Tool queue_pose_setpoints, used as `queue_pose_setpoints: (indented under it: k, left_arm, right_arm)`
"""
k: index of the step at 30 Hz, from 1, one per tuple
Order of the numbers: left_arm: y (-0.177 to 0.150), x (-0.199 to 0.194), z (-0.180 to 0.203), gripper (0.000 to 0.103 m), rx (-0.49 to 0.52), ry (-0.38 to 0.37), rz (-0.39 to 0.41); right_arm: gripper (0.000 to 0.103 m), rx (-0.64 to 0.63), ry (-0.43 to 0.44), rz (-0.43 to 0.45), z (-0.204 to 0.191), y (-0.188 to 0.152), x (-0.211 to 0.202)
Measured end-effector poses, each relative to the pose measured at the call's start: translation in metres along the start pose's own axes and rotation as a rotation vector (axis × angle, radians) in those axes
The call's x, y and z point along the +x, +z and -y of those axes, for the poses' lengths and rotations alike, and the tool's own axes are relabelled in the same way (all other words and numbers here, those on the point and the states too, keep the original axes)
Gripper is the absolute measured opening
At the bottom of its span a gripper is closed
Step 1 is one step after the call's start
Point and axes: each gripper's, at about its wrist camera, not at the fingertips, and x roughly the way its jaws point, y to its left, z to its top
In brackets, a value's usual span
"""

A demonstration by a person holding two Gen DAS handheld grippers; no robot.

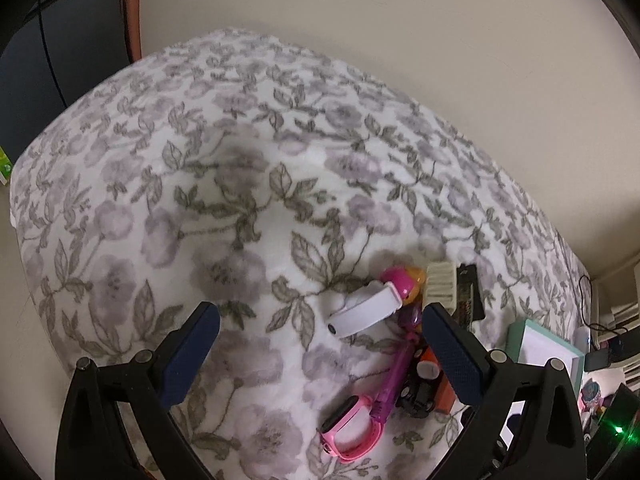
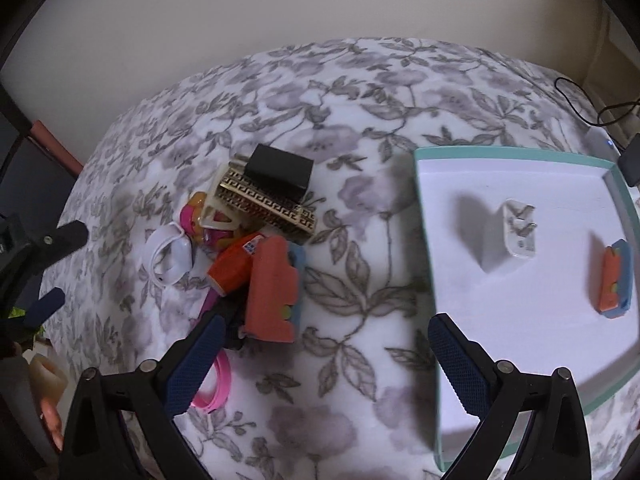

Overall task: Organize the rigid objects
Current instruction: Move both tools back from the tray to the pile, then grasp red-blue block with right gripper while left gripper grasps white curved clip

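Two items, a white charger and an orange block, already sit in the tray near the bed's right edge. Both grippers, left gripper and right gripper, hover wide open, empty. I'd lift the topmost coral block off the pile squarely.

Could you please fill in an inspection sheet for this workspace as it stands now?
Surface: floral blanket over a bed.
Job's things: white tray holds a white plug adapter and an orange-and-blue block; a pile of toys, straps and boxes lies on the blanket to the tray's left.
Clutter: nothing seen.
Grippers: left gripper open, empty; right gripper open, empty.
Cables: black cable at the far right edge.
Surroundings: beige wall.
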Motion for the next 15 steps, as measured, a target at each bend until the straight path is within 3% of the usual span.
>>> queue_pose_setpoints:
  k: [4, 15]
  left_arm:
    - [-0.003, 0.015, 0.002, 0.101, 0.028, 0.045, -0.04]
    - [-0.004, 0.046, 0.018, 0.101, 0.084, 0.039, -0.118]
  right_arm:
    - [0.09, 0.0, 0.005, -0.023, -0.005, 0.0, 0.01]
    - [0.071, -0.02, -0.019, -0.056, -0.02, 0.004, 0.034]
